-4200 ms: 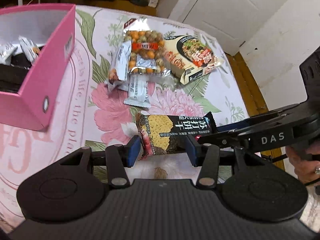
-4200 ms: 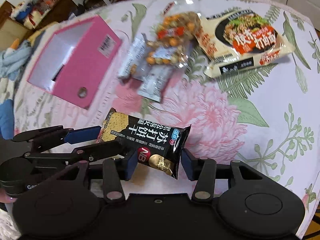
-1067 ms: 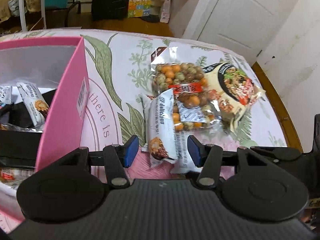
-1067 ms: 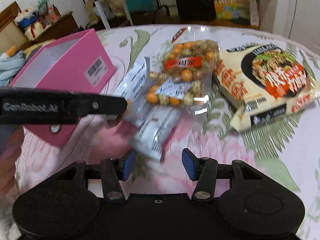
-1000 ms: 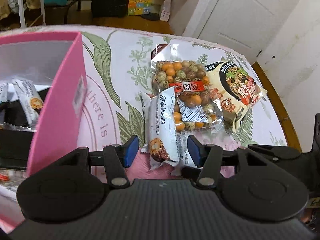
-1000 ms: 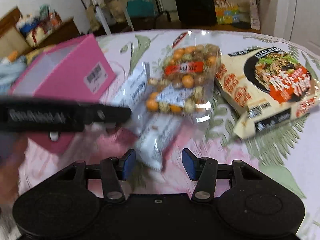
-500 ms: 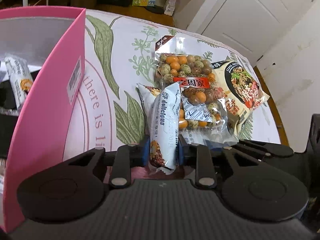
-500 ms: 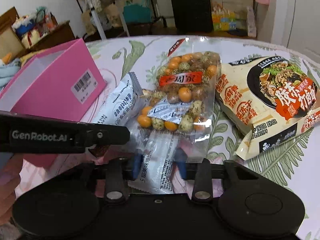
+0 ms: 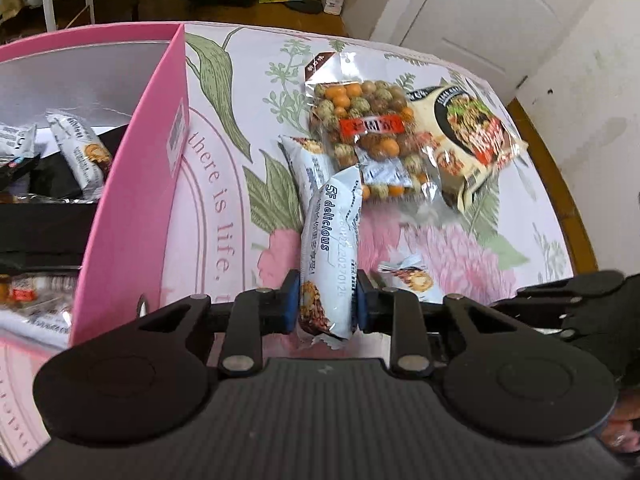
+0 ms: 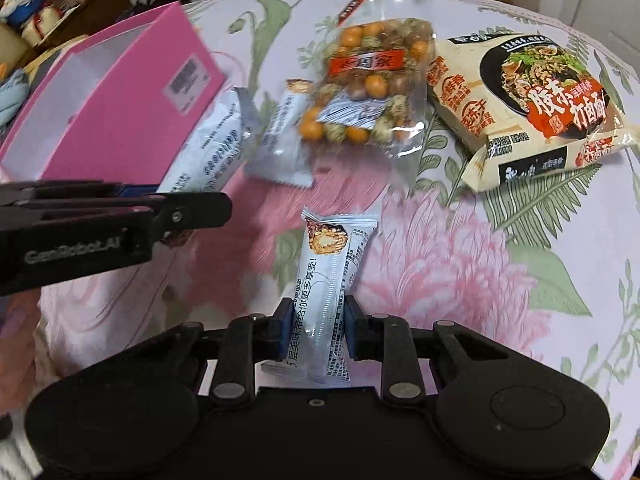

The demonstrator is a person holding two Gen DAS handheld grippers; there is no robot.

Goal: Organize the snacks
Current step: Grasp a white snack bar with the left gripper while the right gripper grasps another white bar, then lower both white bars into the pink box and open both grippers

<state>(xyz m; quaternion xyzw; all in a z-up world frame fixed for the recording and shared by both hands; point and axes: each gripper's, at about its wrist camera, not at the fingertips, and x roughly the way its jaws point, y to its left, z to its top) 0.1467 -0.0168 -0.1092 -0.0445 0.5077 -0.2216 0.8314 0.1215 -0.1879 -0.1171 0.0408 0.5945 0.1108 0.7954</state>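
Loading the pink box (image 9: 132, 216), by the look of it: both grippers have a bar pinched and neither bar is in the box yet.

Biggest first. Pink box sits left of the left jaws, open top, already holding several wrappers plus something dark. From the right wrist view it's ahead and far left of the right jaws, partly behind the left tool.

Noodle packet (image 10: 532, 108) lies flat well ahead and right of the right jaws, untouched. Bag of coated nuts (image 10: 368, 84) lies ahead of both jaw sets, just left of the noodles; they look to be touching, but I can't confirm overlap.

Left gripper (image 9: 326, 306): jaws pressed onto the lower end of a white "5F delicious" bar (image 9: 332, 240), which sticks out forward, its far end over the near edge of the nut bag. Looks lifted, can't confirm clearance.

Right gripper (image 10: 316, 330): jaws clamped on a second white bar (image 10: 328, 288), pointing forward, picture end away from the jaws.

One more small white bar (image 10: 282, 140) is loose on the cloth between the nut bag and the left tool.

Next move, my read: swing left, clear the box wall, get over the opening, then open. Left first, since it's nearest; right must wait or go around it.
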